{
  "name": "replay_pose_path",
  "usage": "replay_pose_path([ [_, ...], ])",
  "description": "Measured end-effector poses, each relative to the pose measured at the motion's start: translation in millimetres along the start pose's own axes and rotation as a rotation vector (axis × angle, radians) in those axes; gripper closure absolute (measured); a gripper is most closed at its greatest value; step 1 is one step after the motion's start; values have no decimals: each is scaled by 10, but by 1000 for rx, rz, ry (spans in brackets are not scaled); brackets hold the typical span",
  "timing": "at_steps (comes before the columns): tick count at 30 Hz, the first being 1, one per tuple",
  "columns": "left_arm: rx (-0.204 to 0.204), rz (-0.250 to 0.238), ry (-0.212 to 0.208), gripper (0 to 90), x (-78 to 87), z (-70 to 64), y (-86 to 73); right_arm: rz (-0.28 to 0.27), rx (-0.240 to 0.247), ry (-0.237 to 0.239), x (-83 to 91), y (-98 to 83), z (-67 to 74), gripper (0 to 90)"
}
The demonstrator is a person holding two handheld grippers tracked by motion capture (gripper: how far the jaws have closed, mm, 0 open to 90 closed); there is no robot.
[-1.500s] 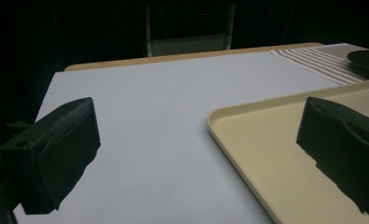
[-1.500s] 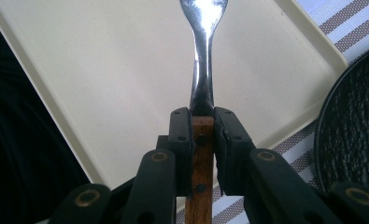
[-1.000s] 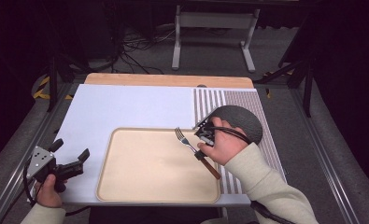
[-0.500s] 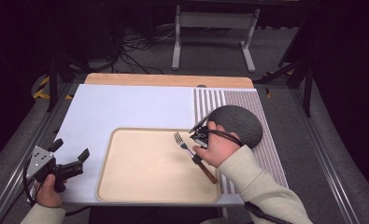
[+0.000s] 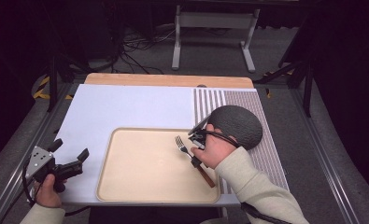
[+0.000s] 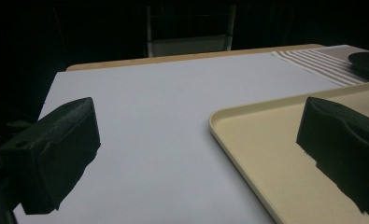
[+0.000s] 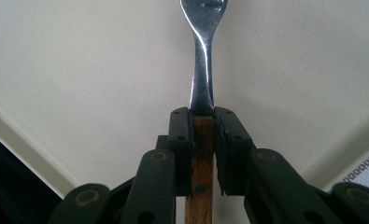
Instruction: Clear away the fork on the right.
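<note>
high view: a beige tray (image 5: 140, 186) lies on the near half of a pale mat (image 5: 126, 107), which covers most of a wooden table (image 5: 168, 80). a striped placemat (image 5: 261, 154) borders the mat at 3 o'clock, and a dark grey bowl (image 5: 238, 125) sits upside down on it, just beside the tray's far right corner.

right gripper (image 5: 197, 148): held in the right hand (image 5: 218, 150) over the tray's right edge. its jaws are clamped on the fork (image 5: 186, 150) at the junction of metal neck and wooden handle. the tines point toward 10 o'clock over the tray floor; the handle trails toward 4 o'clock. contact between tines and tray cannot be determined.

right gripper view: the jaws of the right gripper (image 7: 203, 135) press both sides of the wooden handle of the fork (image 7: 202, 51), with the metal neck rising toward 12 o'clock above the tray (image 7: 79, 70).

left gripper (image 5: 70, 161): held in the left hand (image 5: 46, 193) at the mat's near left corner, at 9 o'clock from the tray. jaws set wide apart, gripping nothing.

left gripper view: the left gripper (image 6: 196, 154) has its jaws far apart, one over the mat (image 6: 163, 107), the other over the tray (image 6: 266, 154).
</note>
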State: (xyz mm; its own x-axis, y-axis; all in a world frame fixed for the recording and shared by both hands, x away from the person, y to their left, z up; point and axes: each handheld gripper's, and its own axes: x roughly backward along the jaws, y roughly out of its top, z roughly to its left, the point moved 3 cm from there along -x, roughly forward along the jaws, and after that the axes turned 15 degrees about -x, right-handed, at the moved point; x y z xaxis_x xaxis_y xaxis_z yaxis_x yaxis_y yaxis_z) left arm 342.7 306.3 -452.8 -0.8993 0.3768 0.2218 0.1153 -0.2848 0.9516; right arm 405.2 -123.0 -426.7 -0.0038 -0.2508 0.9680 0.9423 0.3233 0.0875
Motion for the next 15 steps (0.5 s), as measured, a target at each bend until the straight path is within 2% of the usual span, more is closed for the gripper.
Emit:
replay_pose_path([
  [15,4,0,1,1,-2,4,-2,37,-63,0,-124,4,16,778],
])
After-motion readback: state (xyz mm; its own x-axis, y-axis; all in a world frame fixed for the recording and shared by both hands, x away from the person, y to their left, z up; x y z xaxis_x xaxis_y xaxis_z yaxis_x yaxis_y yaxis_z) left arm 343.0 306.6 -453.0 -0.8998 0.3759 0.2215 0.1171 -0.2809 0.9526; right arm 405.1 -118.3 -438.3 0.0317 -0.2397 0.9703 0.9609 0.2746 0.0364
